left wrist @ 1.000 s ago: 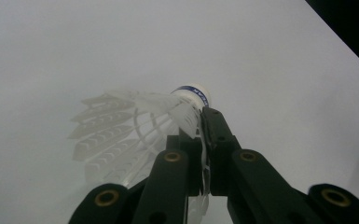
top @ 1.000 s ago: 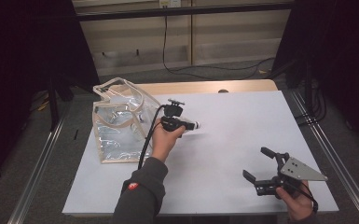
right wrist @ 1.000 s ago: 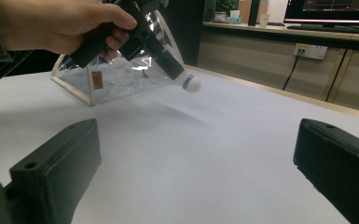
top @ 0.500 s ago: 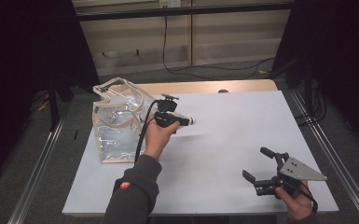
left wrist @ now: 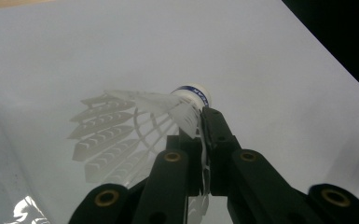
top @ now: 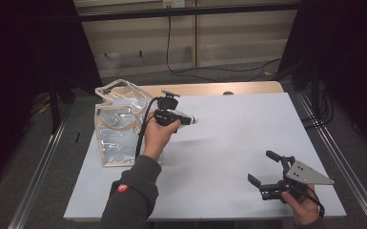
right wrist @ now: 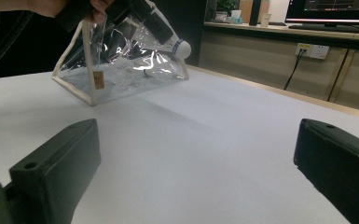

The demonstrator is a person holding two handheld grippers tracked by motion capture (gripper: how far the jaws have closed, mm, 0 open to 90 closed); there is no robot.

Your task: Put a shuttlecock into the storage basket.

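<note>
My left gripper point(top: 185, 119) hangs above the table's left middle, just right of a clear plastic bag point(top: 117, 126) with beige trim. It is shut on a white feather shuttlecock point(top: 194, 120), whose cork points right. In the left gripper view the jaws point(left wrist: 199, 126) pinch the shuttlecock point(left wrist: 168, 105) by its feather skirt, and its shadow falls on the white table. My right gripper point(top: 263, 167) rests open near the front right edge with nothing between its fingers. The right gripper view point(right wrist: 196, 154) looks across the table at the bag point(right wrist: 121, 70) and the held shuttlecock point(right wrist: 182, 48).
The white table top point(top: 238, 119) stretches between the two grippers. The bag stands tilted with its mouth up near the left edge. A wooden strip point(top: 209, 88) runs along the far edge, with cables on the floor behind.
The left hand has risen a little and drifted back toward the bag, still holding the shuttlecock. The right gripper has stayed where it was.
</note>
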